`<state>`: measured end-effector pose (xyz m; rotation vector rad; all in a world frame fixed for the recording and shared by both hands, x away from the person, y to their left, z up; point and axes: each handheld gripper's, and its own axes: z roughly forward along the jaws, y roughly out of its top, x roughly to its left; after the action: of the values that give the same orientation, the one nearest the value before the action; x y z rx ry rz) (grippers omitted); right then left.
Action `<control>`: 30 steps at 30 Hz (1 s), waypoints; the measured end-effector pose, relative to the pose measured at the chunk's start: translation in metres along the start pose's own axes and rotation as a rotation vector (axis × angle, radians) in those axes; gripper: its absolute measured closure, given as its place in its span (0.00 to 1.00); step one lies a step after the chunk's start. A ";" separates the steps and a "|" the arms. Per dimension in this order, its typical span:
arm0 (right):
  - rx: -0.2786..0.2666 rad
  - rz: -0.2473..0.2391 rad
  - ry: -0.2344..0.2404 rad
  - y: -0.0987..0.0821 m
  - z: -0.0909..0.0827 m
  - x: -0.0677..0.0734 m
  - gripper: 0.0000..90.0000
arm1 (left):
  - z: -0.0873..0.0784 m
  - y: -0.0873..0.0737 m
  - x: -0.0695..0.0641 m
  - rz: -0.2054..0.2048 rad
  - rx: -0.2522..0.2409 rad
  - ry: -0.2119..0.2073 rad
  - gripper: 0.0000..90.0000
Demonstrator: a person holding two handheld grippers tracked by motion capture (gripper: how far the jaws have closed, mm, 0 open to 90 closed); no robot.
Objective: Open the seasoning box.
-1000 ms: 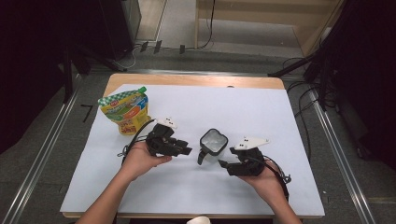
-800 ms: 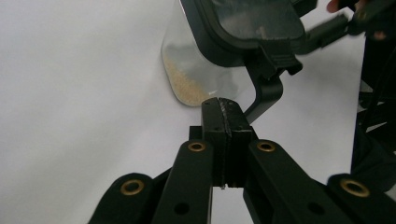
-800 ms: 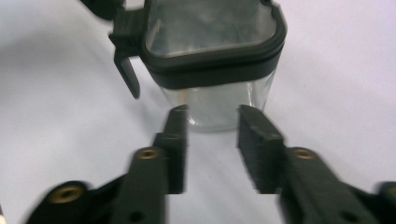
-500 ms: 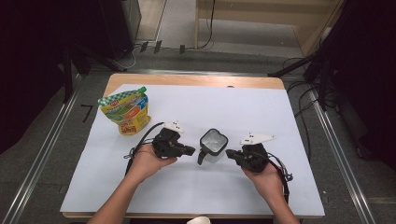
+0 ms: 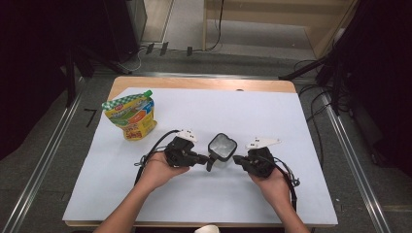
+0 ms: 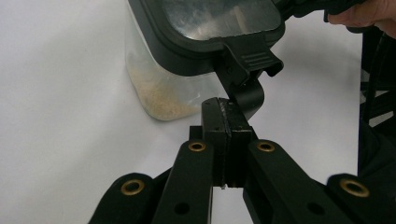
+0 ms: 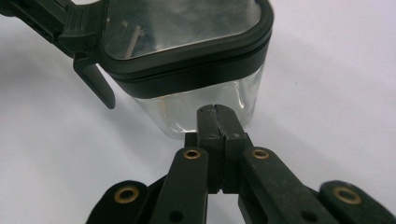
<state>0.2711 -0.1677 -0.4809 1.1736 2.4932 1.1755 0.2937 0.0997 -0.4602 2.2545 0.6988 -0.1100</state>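
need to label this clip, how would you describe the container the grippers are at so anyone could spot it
On the white sheet covering the table, look near the front edge, between the left gripper and the right gripper. The clear container stands there, squarish, with a black-rimmed lid and a black latch. The colourful pouch far to its left is flat and opaque.

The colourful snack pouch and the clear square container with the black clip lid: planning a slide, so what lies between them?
Bare white table sheet in the high view: nothing lies between the colourful snack pouch and the clear square container with the black clip lid.
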 end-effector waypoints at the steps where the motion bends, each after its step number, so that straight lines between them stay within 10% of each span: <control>1: -0.003 -0.013 -0.003 0.000 0.001 0.000 1.00 | 0.000 0.000 -0.001 0.000 -0.004 -0.003 1.00; 30: -0.022 0.021 -0.054 0.005 0.015 -0.005 1.00 | 0.021 0.005 -0.025 0.019 -0.033 -0.015 1.00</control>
<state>0.2841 -0.1604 -0.4886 1.2119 2.4287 1.1577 0.2783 0.0715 -0.4644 2.2262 0.6671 -0.1051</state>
